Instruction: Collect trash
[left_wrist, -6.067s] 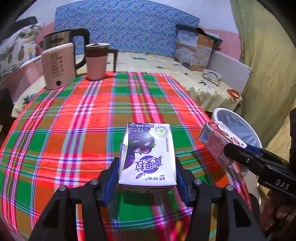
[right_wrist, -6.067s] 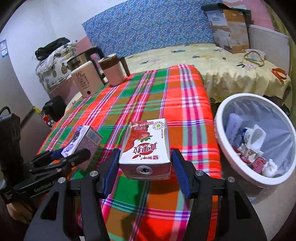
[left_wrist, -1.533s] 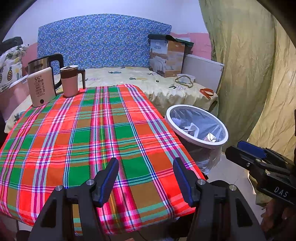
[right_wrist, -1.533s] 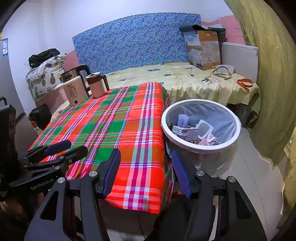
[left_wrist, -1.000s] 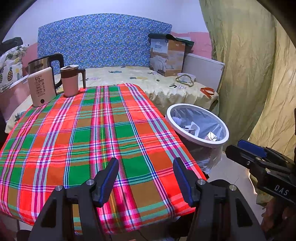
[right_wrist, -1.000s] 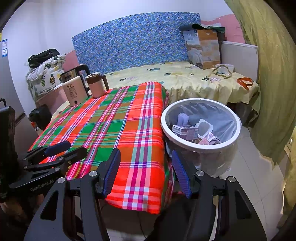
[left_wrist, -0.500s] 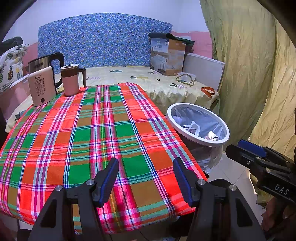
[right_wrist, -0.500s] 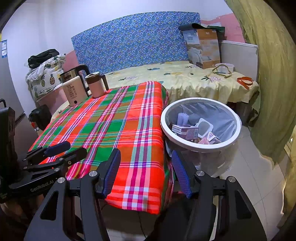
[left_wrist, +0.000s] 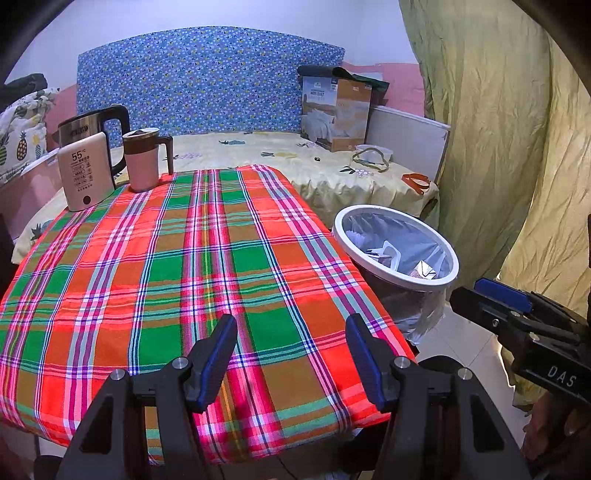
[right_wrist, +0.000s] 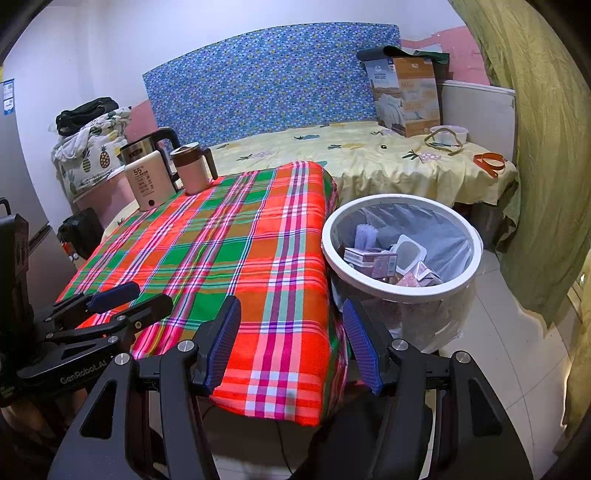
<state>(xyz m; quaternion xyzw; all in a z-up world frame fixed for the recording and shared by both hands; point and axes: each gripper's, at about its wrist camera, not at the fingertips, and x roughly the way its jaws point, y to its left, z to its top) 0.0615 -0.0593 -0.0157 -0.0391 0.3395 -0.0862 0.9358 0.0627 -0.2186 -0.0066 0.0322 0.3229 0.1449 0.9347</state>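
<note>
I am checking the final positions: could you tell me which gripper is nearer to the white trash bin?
The right gripper: it hangs off the table's corner, just short of the trash bin. The left gripper hovers over the plaid tablecloth, with that corner between it and the bin.

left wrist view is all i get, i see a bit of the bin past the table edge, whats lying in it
Observer: The right wrist view looks down into the bin: a flat pink carton lies near the table side, beside a white square tub.
Operator: anything purple in there
Observer: Yes, a pale purple carton stands at the back, against the liner.
Operator: and my right gripper, holding something
Observer: No. The right gripper has its jaws open and empty, over the tablecloth edge beside the bin.
</note>
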